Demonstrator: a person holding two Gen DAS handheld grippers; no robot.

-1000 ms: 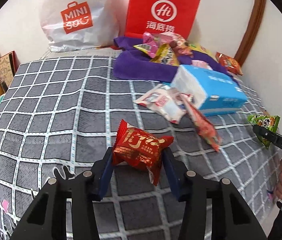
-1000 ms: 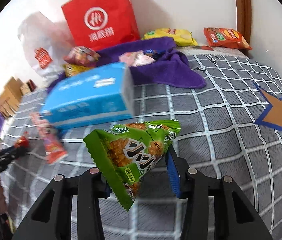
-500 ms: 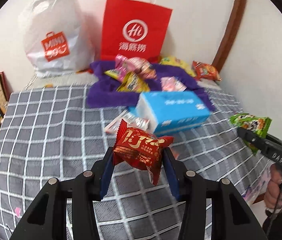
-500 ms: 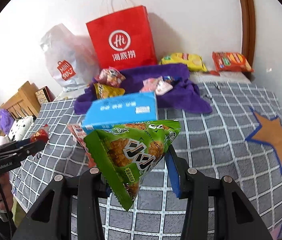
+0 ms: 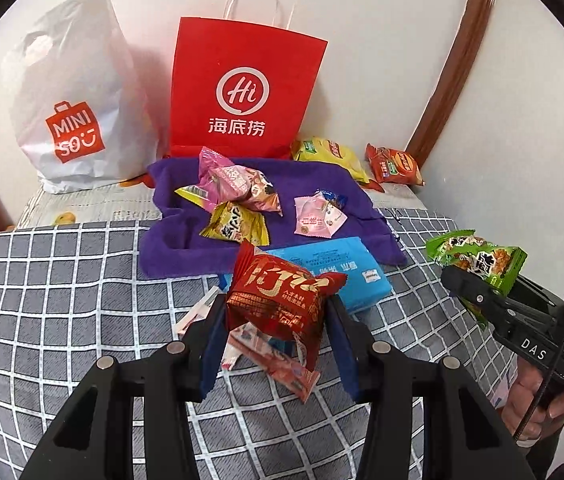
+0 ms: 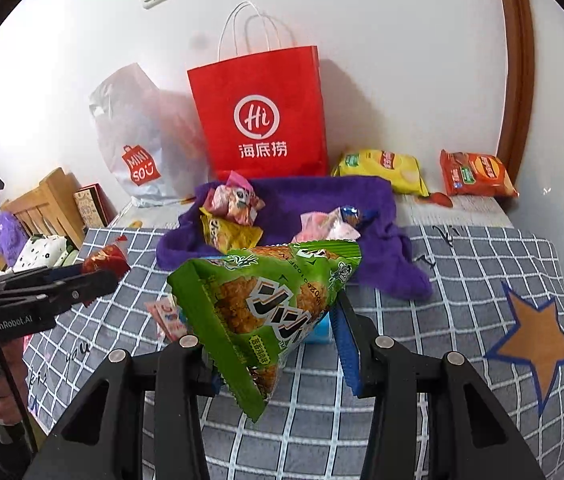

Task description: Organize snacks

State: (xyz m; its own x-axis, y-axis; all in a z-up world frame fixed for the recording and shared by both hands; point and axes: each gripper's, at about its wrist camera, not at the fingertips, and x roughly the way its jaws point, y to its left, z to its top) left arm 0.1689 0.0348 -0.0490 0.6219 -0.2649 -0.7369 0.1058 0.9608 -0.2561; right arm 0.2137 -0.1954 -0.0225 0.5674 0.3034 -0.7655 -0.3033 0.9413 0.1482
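My left gripper (image 5: 278,320) is shut on a red snack pack (image 5: 282,300) and holds it above the checked bedspread (image 5: 82,300). My right gripper (image 6: 278,332) is shut on a green snack bag (image 6: 266,304), also held in the air; it shows at the right of the left wrist view (image 5: 481,260). A purple towel (image 5: 186,248) lies ahead with several snack packs on it, pink (image 5: 230,180), yellow (image 5: 236,226) and pale pink (image 5: 317,218). A red paper bag (image 5: 242,88) stands behind the towel against the wall.
A blue tissue pack (image 5: 345,272) and loose wrappers (image 5: 278,360) lie below my left gripper. A white Miniso bag (image 5: 74,100) stands at the back left. Yellow (image 6: 381,168) and orange (image 6: 477,172) chip bags lie by the wall. A wooden headboard (image 6: 42,208) is at the left.
Both grippers have lifted and pulled back from the bed with their snacks still held. The towel, the tissue pack and the bags now look smaller and farther away.
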